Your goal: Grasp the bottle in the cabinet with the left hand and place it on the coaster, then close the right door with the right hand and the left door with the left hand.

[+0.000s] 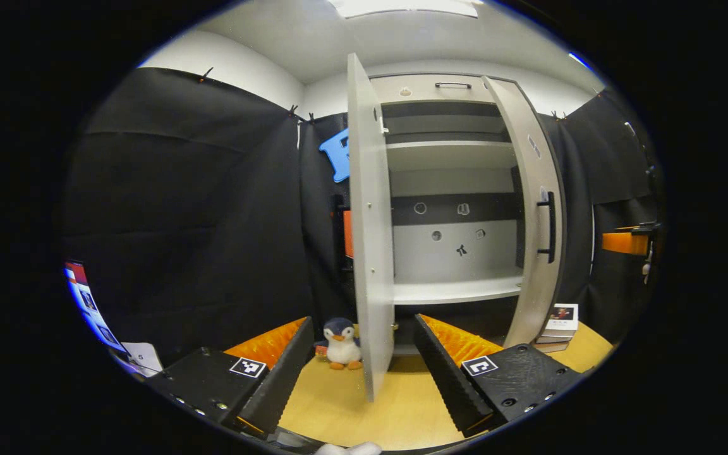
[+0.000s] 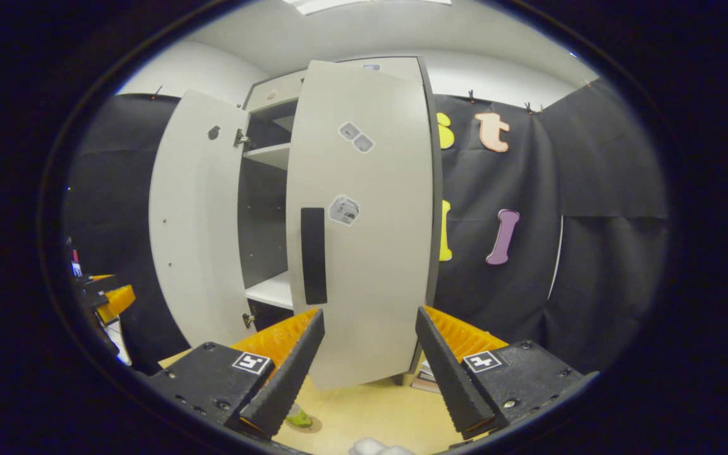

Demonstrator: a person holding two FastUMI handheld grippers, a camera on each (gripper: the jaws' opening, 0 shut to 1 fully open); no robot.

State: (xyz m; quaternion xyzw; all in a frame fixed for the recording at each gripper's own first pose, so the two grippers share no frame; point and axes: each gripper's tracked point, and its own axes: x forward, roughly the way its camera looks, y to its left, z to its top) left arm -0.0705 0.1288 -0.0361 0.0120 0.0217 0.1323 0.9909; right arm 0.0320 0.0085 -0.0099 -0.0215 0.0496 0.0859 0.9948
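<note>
1. A booth walled in black cloth holds a pale wooden surface (image 1: pixel 351 411), and on it stands a tall light-grey cabinet (image 1: pixel 452 253) with both doors swung out.
2. In the left gripper view the shelves look bare; I cannot find the bottle or the coaster with certainty. A small green-and-white thing (image 2: pixel 299 417) lies on the surface by the right gripper's finger, too cut off to name.
3. The task's things still to be dealt with are, by my judgement, the doors. The flat grey right door (image 2: pixel 364 221) stands partly open, just ahead of the right gripper (image 2: pixel 367 373), whose fingers are spread with nothing between them.
4. The grey left door (image 1: pixel 370 240) stands edge-on to the left gripper (image 1: pixel 361 373), its fingers likewise spread and empty.
5. Handling: each door looks like a rigid, smooth panel on hinges, likely light to swing. A flat push on the face near the free edge should serve; the long black handle (image 2: pixel 313 256) offers a grip if needed.
6. The left gripper view shows the cabinet interior, a small plush penguin (image 1: pixel 340 344) and a stack of small books (image 1: pixel 560 325); the right gripper view shows the right door's outer face with stickers.
</note>
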